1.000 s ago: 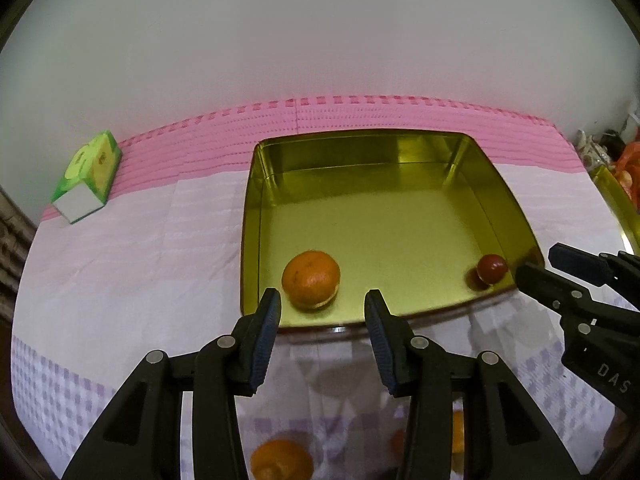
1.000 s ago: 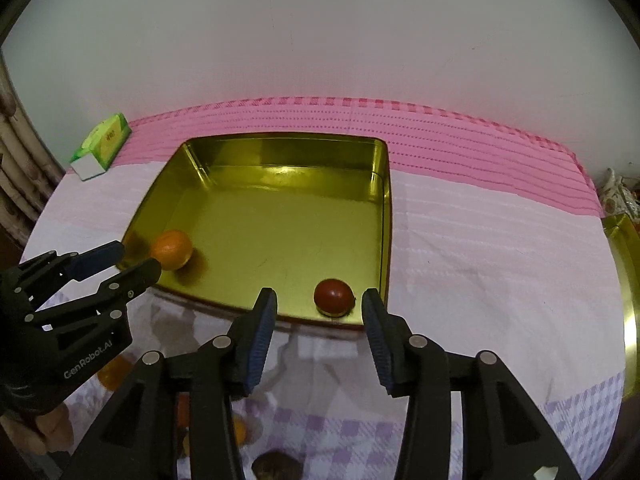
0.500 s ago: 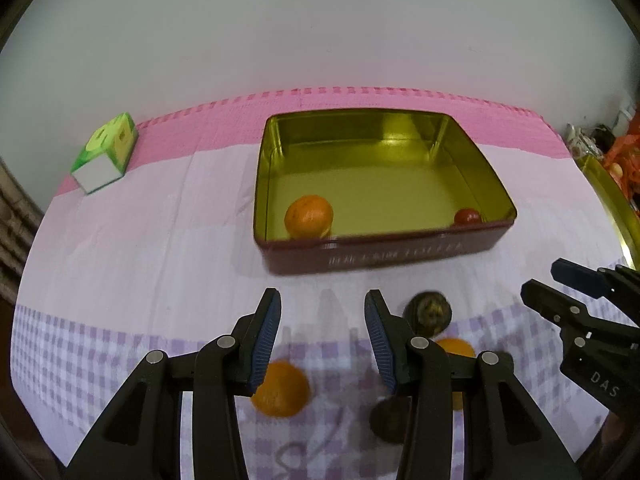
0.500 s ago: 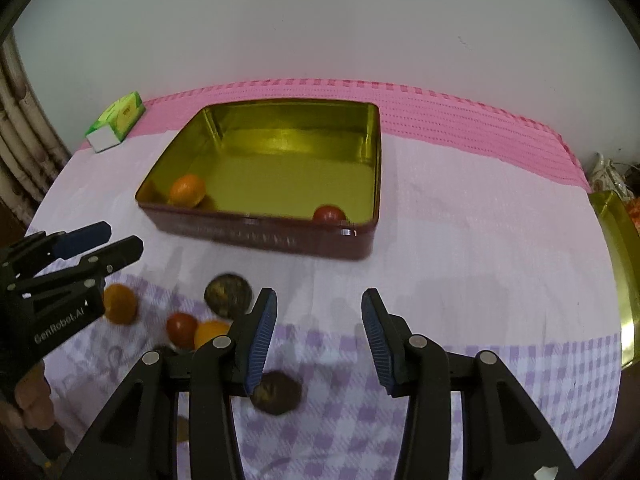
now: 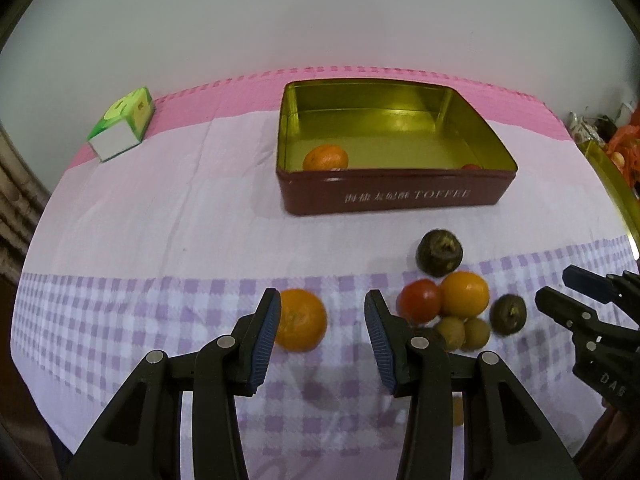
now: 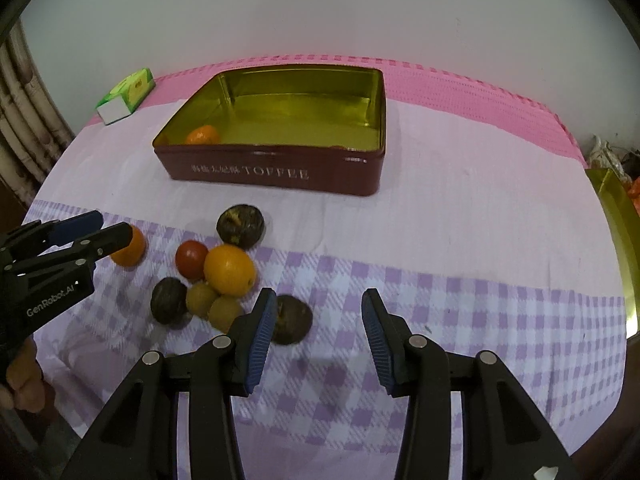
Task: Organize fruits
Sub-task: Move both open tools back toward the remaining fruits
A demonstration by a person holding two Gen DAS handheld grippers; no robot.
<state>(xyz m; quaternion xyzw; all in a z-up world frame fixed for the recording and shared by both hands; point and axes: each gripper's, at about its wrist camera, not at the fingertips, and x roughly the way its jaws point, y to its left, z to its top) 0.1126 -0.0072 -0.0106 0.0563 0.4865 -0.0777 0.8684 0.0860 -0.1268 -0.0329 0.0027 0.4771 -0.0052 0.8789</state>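
The fruits lie in two lots, taken here from the toffee tin (image 5: pixel 394 196), a dark red box with a gold inside that stands open on the worktop. Inside the tin, against its near wall, sit an orange (image 5: pixel 326 157) at the left end and a small red fruit (image 5: pixel 471 167) at the right end, the latter mostly hidden by the wall. In front of the tin, on the checked part of the tablecloth (image 5: pixel 160 216), lies a loose cluster: a dark brown fruit (image 6: pixel 241 226) nearest the tin, then a red tomato (image 6: pixel 191 260) touching a bigger orange fruit (image 6: pixel 229 269), two small yellow-green fruits (image 6: pixel 212 305) just below those, and another dark fruit (image 6: pixel 168 300) beside them. One more dark fruit (image 6: pixel 290 320) lies just behind the left finger of the right gripper (image 6: pixel 318 338). A lone mandarin (image 5: pixel 300 319) lies well left of the cluster, partly behind the left finger of the left gripper (image 5: pixel 322 338).

Both pairs of jaws stand spread with nothing between the pads. A green and white carton (image 5: pixel 122 130) lies far left of the tin, near the wall.
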